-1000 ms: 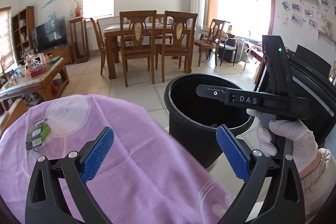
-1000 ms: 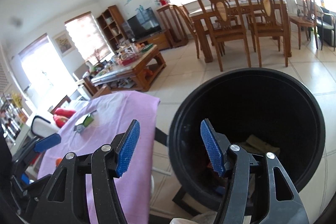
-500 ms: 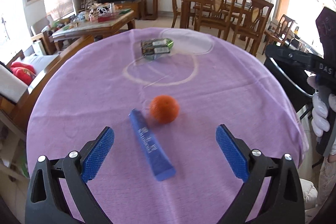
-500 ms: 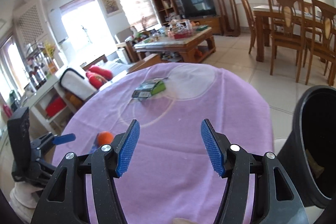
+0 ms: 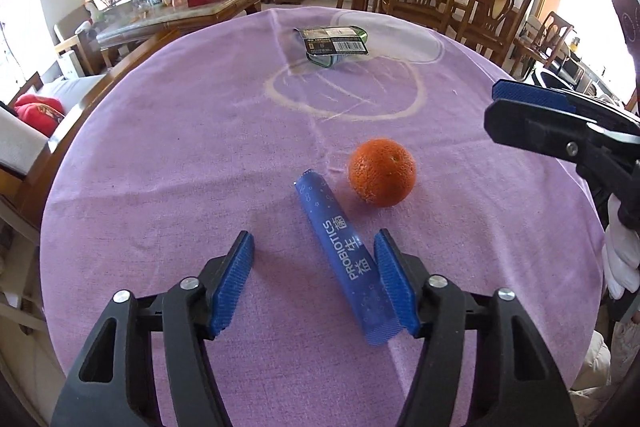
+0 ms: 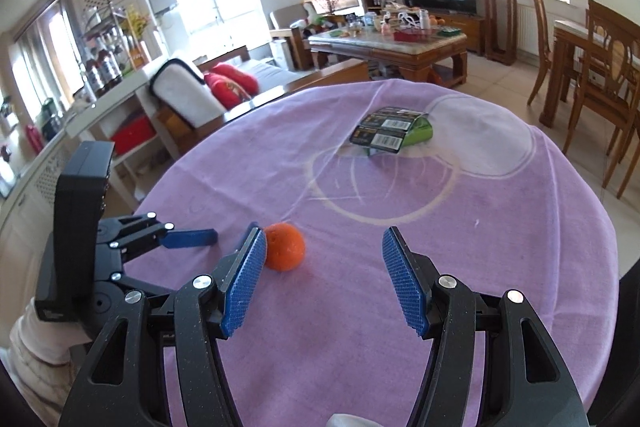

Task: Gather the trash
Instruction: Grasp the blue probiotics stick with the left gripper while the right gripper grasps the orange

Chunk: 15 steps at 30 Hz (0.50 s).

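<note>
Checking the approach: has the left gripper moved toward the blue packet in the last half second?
Yes. The left gripper has come forward and down over the tablecloth; the blue packet now lies between its open jaws, by the right one.

Blue probiotics sachet point(image 5: 345, 253) flat on purple cloth; crumpled green-black wrapper point(image 5: 334, 45) at far side.

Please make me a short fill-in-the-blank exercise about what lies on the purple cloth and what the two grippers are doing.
1. The word printed on the blue packet is ____.
2. The left gripper is open, and the packet lies against its ____ finger.
3. The round fruit beside the packet is coloured ____.
4. The right gripper is open and holds ____.

Missing words: PROBIOTICS; right; orange; nothing
</note>
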Each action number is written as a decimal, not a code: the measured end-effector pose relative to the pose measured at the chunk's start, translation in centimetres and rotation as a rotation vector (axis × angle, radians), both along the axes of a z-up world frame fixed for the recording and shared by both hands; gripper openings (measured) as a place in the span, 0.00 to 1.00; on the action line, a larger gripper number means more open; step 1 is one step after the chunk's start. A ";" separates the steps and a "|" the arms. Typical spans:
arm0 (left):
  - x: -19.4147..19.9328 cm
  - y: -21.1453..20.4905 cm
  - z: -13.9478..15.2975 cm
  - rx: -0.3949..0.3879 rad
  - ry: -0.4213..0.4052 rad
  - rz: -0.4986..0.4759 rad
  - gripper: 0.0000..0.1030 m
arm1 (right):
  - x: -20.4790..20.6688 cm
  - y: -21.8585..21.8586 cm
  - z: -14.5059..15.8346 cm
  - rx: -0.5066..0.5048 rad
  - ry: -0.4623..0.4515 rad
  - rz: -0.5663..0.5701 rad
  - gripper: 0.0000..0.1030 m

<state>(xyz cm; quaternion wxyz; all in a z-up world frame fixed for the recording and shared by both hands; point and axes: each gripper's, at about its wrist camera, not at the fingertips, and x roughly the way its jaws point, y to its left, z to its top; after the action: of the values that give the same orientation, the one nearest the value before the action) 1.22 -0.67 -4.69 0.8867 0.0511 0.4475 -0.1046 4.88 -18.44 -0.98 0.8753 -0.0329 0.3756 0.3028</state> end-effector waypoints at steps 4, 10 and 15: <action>0.2 1.4 0.0 0.013 -0.011 0.006 0.24 | 0.3 2.0 -1.1 -0.054 0.018 0.032 0.59; 0.0 4.0 0.2 -0.064 -0.011 0.023 0.17 | 1.2 4.7 -2.8 -0.139 0.044 0.065 0.59; -0.2 4.7 0.5 -0.093 -0.030 0.030 0.17 | 1.8 5.8 -4.1 -0.182 0.073 0.062 0.51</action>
<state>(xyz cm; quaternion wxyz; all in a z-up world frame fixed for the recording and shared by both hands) 1.06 4.08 -4.16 0.8962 0.0045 0.4294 -0.1113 6.71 -12.63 -5.07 0.8446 -0.1127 0.4319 0.2955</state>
